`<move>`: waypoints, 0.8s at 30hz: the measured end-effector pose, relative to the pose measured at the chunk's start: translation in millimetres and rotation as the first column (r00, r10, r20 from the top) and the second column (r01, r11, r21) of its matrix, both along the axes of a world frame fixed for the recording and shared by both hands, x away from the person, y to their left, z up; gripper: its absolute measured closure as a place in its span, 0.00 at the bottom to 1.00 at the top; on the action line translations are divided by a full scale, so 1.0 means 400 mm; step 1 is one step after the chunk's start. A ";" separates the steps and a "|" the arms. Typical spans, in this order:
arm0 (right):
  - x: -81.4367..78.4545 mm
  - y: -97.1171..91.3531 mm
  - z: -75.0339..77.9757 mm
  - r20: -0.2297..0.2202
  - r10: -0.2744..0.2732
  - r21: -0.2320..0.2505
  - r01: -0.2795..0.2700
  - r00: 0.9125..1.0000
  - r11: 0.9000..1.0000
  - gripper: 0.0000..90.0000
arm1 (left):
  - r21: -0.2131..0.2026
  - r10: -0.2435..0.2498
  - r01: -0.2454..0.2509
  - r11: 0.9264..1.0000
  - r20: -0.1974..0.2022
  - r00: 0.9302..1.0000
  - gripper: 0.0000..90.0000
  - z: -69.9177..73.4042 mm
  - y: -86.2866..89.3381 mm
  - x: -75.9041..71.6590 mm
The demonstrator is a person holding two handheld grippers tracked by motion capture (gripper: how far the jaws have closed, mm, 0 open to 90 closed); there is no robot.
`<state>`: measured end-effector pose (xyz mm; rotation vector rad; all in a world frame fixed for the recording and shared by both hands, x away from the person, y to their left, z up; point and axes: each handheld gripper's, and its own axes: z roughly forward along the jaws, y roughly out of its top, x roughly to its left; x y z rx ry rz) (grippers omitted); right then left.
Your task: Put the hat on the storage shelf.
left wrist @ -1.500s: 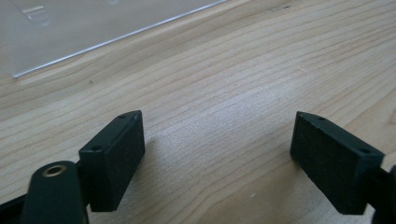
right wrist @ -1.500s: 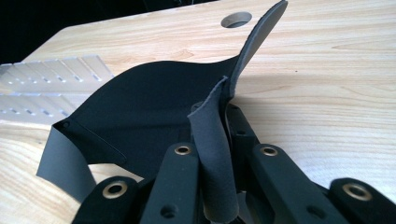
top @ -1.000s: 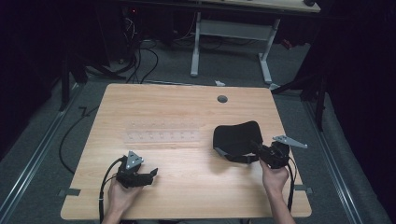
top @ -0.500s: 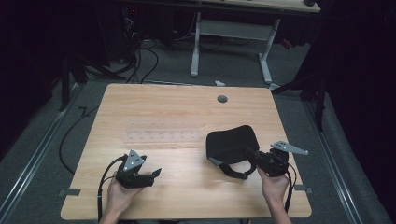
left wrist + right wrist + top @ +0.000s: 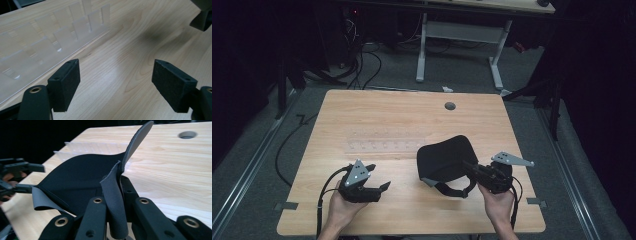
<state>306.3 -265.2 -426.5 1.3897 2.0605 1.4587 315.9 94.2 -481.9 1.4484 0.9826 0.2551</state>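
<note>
Standing at frame centre in the high view: light wooden table [image 5: 377, 115], with a round cable hole [image 5: 450, 106] near its top edge and a clear slotted rack [image 5: 382, 146] lying mid-table. Surrounding it: dark grey floor, loose cables at upper left, and the white legs of a second desk [image 5: 462, 35] at the top.

Gripping from the lower left of the high view: a hand [image 5: 343, 212] carrying the left gripper [image 5: 384, 186], jaws standing apart with bare wood between them in the left gripper view [image 5: 115, 82], the rack running along the upper left there.

Gripping from the lower right: a hand [image 5: 497, 202] carrying the right gripper [image 5: 469, 167], jaws clamped together on a fold of the black fabric mask [image 5: 446, 159]; seen close in the right gripper view [image 5: 75, 185], strap [image 5: 452, 190] hanging below the cloth at frame centre-right.

Lying open: table strip along the bottom edge between both hands, and the wide band above the rack. Sitting just right of the rack's end: the mask.
</note>
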 end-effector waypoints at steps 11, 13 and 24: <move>0.001 0.079 -0.009 -0.024 0.095 -0.009 -0.095 0.995 0.995 0.94 | 0.011 -0.044 0.044 0.999 0.004 0.999 0.25 -0.002 -0.027 -0.016; 0.001 0.085 -0.009 -0.025 0.101 -0.009 -0.101 0.995 0.995 0.94 | 0.011 -0.050 0.050 0.999 0.013 0.999 0.25 -0.001 -0.032 -0.020; 0.013 0.138 -0.022 -0.070 0.155 -0.014 -0.156 0.985 0.988 0.94 | 0.021 -0.089 0.088 0.996 0.043 0.995 0.24 0.005 -0.051 -0.043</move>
